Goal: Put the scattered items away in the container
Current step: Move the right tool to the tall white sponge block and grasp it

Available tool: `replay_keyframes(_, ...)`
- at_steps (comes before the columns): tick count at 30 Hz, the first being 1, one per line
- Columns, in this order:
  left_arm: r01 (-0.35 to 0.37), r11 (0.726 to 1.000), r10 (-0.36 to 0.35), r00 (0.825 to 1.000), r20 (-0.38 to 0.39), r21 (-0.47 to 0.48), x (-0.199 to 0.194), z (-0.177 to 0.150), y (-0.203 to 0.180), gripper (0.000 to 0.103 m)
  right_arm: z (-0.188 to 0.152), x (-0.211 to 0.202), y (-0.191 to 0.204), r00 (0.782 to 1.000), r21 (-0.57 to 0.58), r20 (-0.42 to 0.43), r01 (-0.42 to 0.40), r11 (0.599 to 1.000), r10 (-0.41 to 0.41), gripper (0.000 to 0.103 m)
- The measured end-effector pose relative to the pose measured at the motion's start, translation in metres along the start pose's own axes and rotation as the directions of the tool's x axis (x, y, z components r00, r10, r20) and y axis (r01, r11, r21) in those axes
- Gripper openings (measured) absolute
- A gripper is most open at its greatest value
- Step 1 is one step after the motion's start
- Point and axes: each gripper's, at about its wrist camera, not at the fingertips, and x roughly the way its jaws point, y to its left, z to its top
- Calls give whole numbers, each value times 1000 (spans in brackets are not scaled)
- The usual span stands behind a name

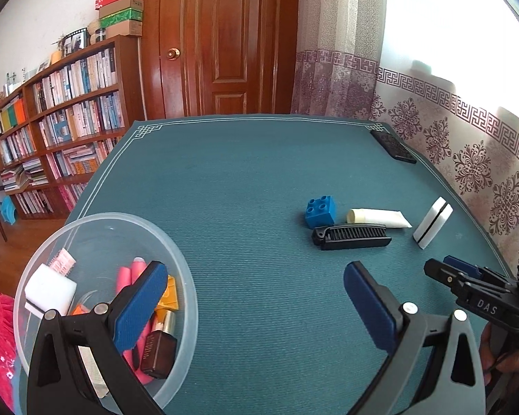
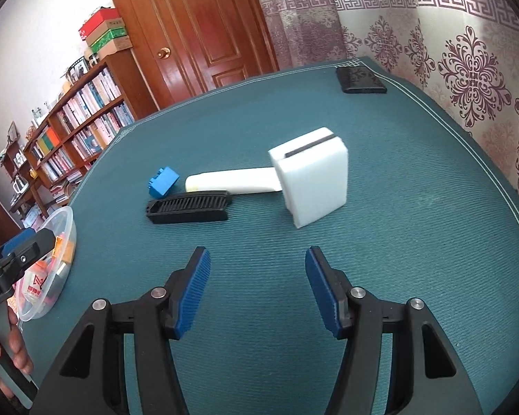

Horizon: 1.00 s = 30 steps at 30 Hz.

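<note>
Your left tongs [image 1: 256, 306] hang spread wide and empty above the teal tabletop [image 1: 245, 180], one blue pad over the rim of the clear plastic bowl [image 1: 183, 269] at their left side. Inside that bowl lie a white sponge [image 1: 50, 288], a dark brown bottle [image 1: 159, 352], pink pieces and an orange box, heaped together.

Your right tongs [image 2: 257, 292] are likewise parted with nothing between the pads, low over the tabletop. Straight ahead of them, slightly right, a white sponge block with a dark seam [image 2: 311, 176] stands on its edge. Left of it lies a cream tube [image 2: 231, 181], its flat end touching or passing behind the block. Nearer the right tongs and to their left front, a black folding comb [image 2: 188, 209] lies flat just beside the tube. Beyond the comb's left end sits a blue toy brick [image 2: 162, 181].

A black patterned case [image 2: 360, 81] rests at the far right corner of the tabletop, well apart from the rest. From the right wrist view, the bowl sits far left at the tabletop's edge, with the left tongs in front of it.
</note>
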Motion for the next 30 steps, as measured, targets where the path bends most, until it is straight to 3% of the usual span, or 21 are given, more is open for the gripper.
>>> replay_keyframes(12,59,998,-60,996,-62,-25,19,-1,-18,102,23,11,-28,998,-9,8,57,998,-57,61)
replay_keyframes(19,67,998,-65,995,-74,15,23,1,-33,102,37,23,-35,996,-37,39,88,995,-86,61)
replay_keyframes(26,77,996,-73,994,-81,43,38,10,-52,102,44,24,-37,997,-25,73,-5,1000,7,61)
replay_keyframes(30,87,996,-85,993,-88,14,52,18,-59,102,43,27,-35,997,-36,69,-41,999,43,61)
